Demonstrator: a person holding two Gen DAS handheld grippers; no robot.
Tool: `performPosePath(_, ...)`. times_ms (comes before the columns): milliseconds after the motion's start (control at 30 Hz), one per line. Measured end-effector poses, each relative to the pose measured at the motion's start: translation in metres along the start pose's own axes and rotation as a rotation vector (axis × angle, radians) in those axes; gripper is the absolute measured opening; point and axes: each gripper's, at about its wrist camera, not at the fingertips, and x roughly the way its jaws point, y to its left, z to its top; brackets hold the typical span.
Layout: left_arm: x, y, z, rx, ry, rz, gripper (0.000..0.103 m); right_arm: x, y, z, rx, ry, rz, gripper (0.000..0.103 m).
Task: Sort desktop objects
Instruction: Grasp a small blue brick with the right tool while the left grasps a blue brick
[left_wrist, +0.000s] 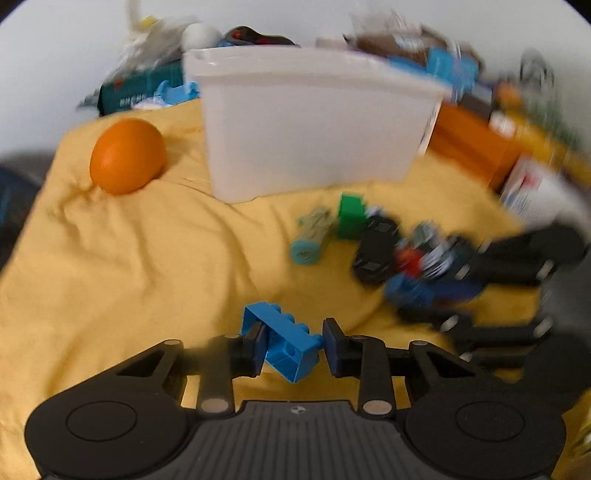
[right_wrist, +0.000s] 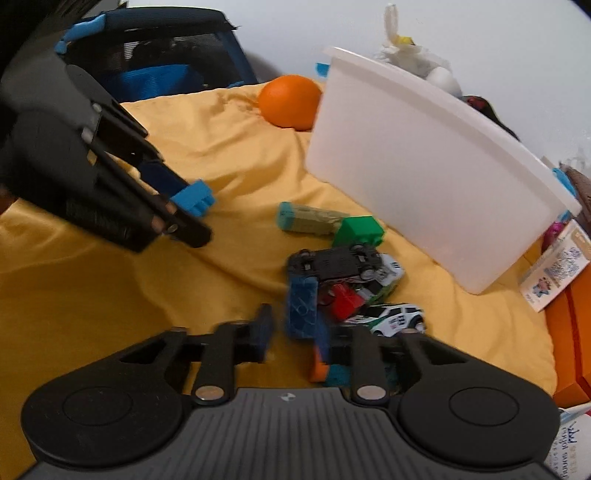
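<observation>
The left gripper (left_wrist: 293, 347) jaws pinch a studded light-blue plastic brick (left_wrist: 286, 341) at lower centre; the right gripper (right_wrist: 295, 328) jaws clamp a ribbed dark-blue block (right_wrist: 303, 308) on wrinkled yellow cloth (right_wrist: 221, 155).

Home desk (toy cars (right_wrist: 373, 291), yellow cloth (left_wrist: 147, 258))

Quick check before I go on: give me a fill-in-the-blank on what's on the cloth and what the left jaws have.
1. The left gripper has its jaws on either side of a ___ building block.
2. The round fruit to the left of the white bin is an ___.
3. The cloth under the toys is ___.

Missing words: blue; orange; yellow.
</observation>
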Motion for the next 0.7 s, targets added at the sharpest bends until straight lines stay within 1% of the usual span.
performPosePath(33, -0.006, -0.002, -0.001, -0.019, -0.008, -0.036, 0.035, -0.004, 0.003, -0.001, -0.011, 0.000, -0.010, 0.017)
performPosePath(100, -0.019, -0.010, -0.005, -0.046, -0.011, -0.135, 0.035, -0.013, 0.008, -0.001, -0.030, -0.004, -0.008, 0.017)
performPosePath(200, -0.028, -0.023, -0.019, -0.078, -0.006, -0.237, 0.035, -0.033, 0.011, -0.006, -0.003, -0.010, 0.003, 0.017)
performPosePath(267, -0.025, -0.034, -0.028, -0.091, 0.002, -0.294, 0.035, -0.046, 0.008, -0.013, 0.044, -0.002, 0.003, 0.017)
performPosePath(367, -0.017, -0.052, -0.037, -0.064, 0.022, -0.340, 0.035, -0.062, 0.000, -0.027, 0.141, 0.018, 0.012, 0.017)
performPosePath(433, -0.010, -0.058, -0.043, -0.071, 0.017, -0.389, 0.035, -0.068, -0.007, -0.036, 0.206, 0.036, 0.007, 0.017)
performPosePath(467, -0.006, -0.059, -0.046, -0.068, 0.014, -0.397, 0.035, -0.069, -0.011, -0.040, 0.244, 0.043, 0.010, 0.017)
performPosePath(533, 0.001, -0.061, -0.054, -0.055, 0.031, -0.382, 0.036, -0.067, -0.021, -0.049, 0.349, 0.061, 0.028, 0.017)
performPosePath(567, 0.000, -0.061, -0.057, -0.051, 0.014, -0.380, 0.038, -0.065, -0.026, -0.053, 0.404, 0.074, 0.038, 0.017)
performPosePath(600, -0.002, -0.060, -0.059, -0.051, 0.009, -0.361, 0.040, -0.063, -0.031, -0.056, 0.455, 0.084, 0.048, 0.017)
performPosePath(633, -0.004, -0.060, -0.059, -0.045, 0.007, -0.328, 0.045, -0.063, -0.034, -0.060, 0.503, 0.087, 0.060, 0.017)
performPosePath(667, -0.008, -0.059, -0.059, -0.032, -0.006, -0.272, 0.047, -0.063, -0.036, -0.062, 0.529, 0.086, 0.069, 0.017)
performPosePath(700, -0.011, -0.055, -0.059, -0.023, -0.021, -0.241, 0.048, -0.064, -0.037, -0.064, 0.549, 0.082, 0.078, 0.017)
